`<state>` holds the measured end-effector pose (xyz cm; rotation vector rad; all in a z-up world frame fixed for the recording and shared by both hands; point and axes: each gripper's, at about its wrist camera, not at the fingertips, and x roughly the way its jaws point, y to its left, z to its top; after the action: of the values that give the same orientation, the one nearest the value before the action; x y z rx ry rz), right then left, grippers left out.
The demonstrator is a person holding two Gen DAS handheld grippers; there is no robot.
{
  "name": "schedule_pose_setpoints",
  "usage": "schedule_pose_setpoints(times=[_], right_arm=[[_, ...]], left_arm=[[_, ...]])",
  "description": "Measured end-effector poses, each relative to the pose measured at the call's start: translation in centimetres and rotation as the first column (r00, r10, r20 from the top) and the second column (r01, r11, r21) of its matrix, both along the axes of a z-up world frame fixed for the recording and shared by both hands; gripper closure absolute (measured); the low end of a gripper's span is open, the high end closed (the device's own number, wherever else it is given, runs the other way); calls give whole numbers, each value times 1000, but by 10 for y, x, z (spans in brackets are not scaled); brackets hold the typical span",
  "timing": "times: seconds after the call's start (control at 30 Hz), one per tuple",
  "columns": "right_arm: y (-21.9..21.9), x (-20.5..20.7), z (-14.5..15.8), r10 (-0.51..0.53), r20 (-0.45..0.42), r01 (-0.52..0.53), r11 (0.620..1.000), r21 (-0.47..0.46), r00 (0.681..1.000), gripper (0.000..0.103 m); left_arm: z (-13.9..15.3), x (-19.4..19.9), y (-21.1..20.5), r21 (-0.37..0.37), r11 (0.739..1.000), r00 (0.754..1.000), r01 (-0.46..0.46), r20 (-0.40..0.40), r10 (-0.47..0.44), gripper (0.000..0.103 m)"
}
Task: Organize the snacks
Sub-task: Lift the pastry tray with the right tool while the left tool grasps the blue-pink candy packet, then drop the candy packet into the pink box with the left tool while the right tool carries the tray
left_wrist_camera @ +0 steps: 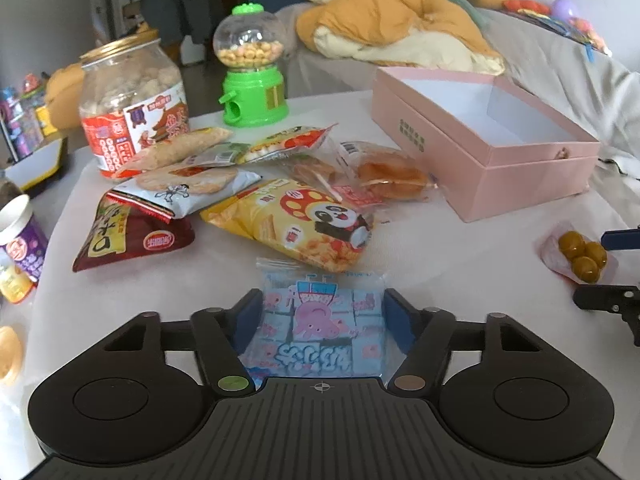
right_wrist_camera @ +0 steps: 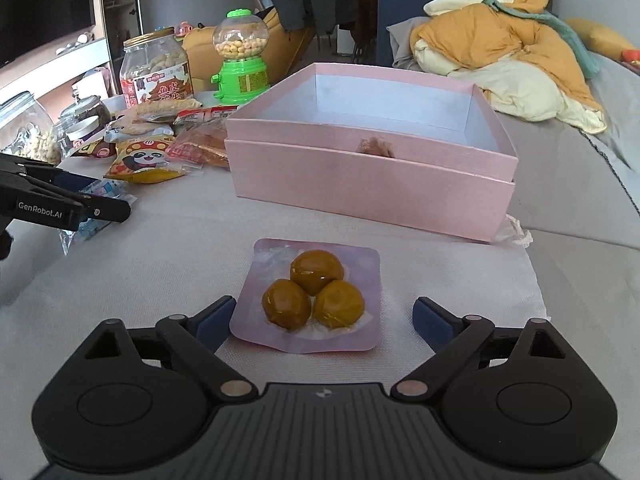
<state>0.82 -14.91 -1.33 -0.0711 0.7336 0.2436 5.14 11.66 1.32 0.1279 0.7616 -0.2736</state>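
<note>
A light-blue snack packet [left_wrist_camera: 320,320] with a pink octopus lies flat on the white cloth, between the fingers of my left gripper [left_wrist_camera: 323,312]. The blue pads stand right at its side edges and the packet is not squeezed. A pink pouch with three yellow-green balls [right_wrist_camera: 314,294] lies between the wide-apart fingers of my right gripper [right_wrist_camera: 324,316]. The left pad is close to the pouch's edge and the right pad is well clear. The open pink box [right_wrist_camera: 360,196] stands just beyond the pouch. In the left wrist view the same pouch [left_wrist_camera: 580,256] sits at the far right.
A pile of snack bags [left_wrist_camera: 248,184] lies beyond the left gripper, among them a yellow panda bag [left_wrist_camera: 304,224] and a dark red bag [left_wrist_camera: 132,236]. A snack jar [left_wrist_camera: 132,100] and a green candy dispenser [left_wrist_camera: 252,68] stand behind. Cups [left_wrist_camera: 20,236] sit at the left edge.
</note>
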Motion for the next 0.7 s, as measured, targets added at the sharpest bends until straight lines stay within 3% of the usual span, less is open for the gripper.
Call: schedule_pose_setpoints(times=[0.13,0.27,0.33,0.4,0.7], right_arm=[[1,0,0,0,-2,0,1000,-1,1000,8],[3,0,2,14,-13,-14,1000,-14,1000,9],[3,1,4,21,-26,-21,1000,-8,999,16],[2,1,8,30,-33,-30,1000,-5,999,30],[-19,-14,40,31,-21,-31,999,23,999,34]], left_arm=[[5,-17,-12,-46,999,999,21,-31,-23,38],[5,-36,-33,-21,997,997,72,-33,-73,38],[6,-41,-43,-23,995,995,98,-35,-98,38],[8,-45,-51,-43,991,991,125,-43,-127,38],[44,-44,-87,-92,975,979,205,35,-202,38]])
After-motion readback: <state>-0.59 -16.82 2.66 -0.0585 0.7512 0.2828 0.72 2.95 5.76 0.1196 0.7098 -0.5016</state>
